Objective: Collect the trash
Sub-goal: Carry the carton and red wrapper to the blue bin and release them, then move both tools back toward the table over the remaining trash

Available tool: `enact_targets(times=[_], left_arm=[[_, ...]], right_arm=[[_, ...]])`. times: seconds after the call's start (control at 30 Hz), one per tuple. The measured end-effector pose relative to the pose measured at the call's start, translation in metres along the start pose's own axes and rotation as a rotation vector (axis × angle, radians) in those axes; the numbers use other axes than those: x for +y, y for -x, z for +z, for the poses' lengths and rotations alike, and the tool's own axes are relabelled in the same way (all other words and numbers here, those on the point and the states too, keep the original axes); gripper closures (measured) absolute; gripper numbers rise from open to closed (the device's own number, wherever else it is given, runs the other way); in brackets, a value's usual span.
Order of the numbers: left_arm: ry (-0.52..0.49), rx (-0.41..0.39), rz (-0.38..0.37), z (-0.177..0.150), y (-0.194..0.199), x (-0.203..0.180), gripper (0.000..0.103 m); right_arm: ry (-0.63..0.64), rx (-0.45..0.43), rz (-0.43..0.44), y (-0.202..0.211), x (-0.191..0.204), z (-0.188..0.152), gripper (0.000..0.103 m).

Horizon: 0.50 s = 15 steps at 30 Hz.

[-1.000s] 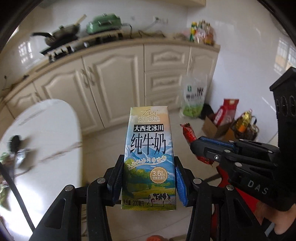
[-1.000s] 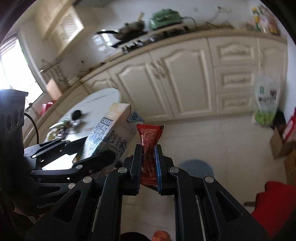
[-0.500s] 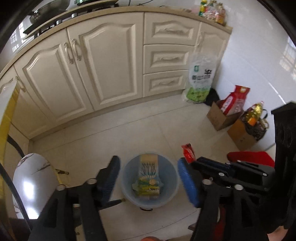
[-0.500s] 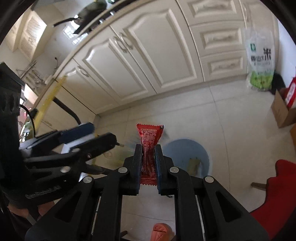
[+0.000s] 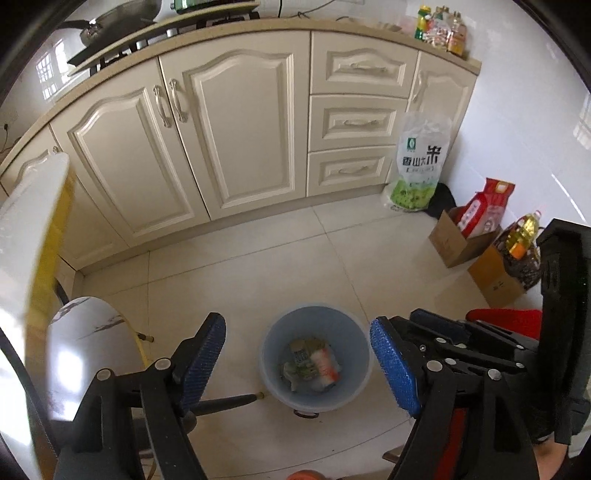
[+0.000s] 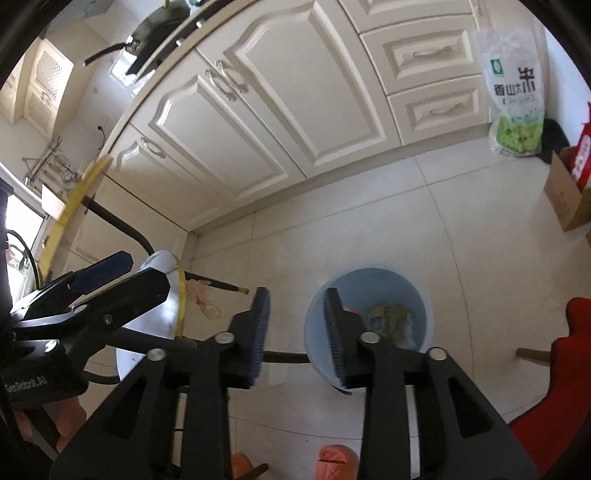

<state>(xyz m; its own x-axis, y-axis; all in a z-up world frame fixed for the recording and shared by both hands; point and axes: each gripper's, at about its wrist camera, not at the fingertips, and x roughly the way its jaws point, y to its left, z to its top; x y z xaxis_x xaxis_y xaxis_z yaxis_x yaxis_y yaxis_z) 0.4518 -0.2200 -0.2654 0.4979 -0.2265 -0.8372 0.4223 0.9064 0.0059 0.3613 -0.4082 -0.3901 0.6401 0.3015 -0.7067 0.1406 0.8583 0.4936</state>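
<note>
Pale blue plastic bin point(image 5: 271, 354) stands upright on cream floor tiles point(image 5: 258, 266), mouth facing up, round, so no long axis to call. In the left wrist view it sits at about 6 o'clock from frame centre, framed between the two blue pads. Inside: a milk carton point(image 5: 300, 356) lying flat on the bottom, long axis running roughly 12 to 6 o'clock, print side up, green and pale label. Just beside it at 3 o'clock, a red-and-white wrapper point(image 5: 327, 365), crumpled; its heading is unclear.

Left gripper point(image 5: 297, 365) hangs over the bin with jaws spread wide and opening; nothing is between the pads, only the bin far below. Right gripper point(image 6: 297, 332) has jaws at a narrow gap and opening, with nothing gripped; the bin rim point(image 6: 369, 271) shows behind its right finger.

Left wrist view only: countertop bottles point(image 5: 441, 24) at 1 o'clock, oil bottle point(image 5: 522, 232) in a cardboard box point(image 5: 493, 286) at 3 o'clock, and the right gripper's body entering at 4 o'clock. Right wrist view only: a pan point(image 6: 162, 22) at 11 o'clock, a yellow-edged round table point(image 6: 159, 291) at 9 o'clock, orange slippers point(image 6: 338, 461) at 6 o'clock, a red cushion point(image 6: 554, 406) at 4 o'clock, and the left gripper at 8 o'clock with a hand point(image 6: 68, 419) behind it. Here the carton is partly hidden by the finger.

Both views show the cream cabinets point(image 5: 236, 129) and the rice bag point(image 5: 419, 162).
</note>
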Motion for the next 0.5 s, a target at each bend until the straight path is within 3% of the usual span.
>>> enact_targets(times=[0.1, 0.23, 0.33, 0.5], left_arm=[[-0.004, -0.038, -0.012, -0.011, 0.037, -0.002, 0.026], [0.001, -0.122, -0.033, -0.031, 0.1, -0.003, 0.026], [0.005, -0.202, -0.037, -0.049, 0.151, -0.002, 0.022], [0.019, -0.357, -0.009, -0.093, 0.241, 0.012, 0.011]], right_arm=[[0.002, -0.043, -0.004, 0.03, 0.01, -0.002, 0.064], [0.012, -0.119, -0.012, 0.08, 0.029, -0.007, 0.044], [0.045, -0.201, -0.007, 0.128, 0.054, -0.012, 0.039], [0.121, -0.323, -0.012, 0.192, 0.107, -0.023, 0.012]])
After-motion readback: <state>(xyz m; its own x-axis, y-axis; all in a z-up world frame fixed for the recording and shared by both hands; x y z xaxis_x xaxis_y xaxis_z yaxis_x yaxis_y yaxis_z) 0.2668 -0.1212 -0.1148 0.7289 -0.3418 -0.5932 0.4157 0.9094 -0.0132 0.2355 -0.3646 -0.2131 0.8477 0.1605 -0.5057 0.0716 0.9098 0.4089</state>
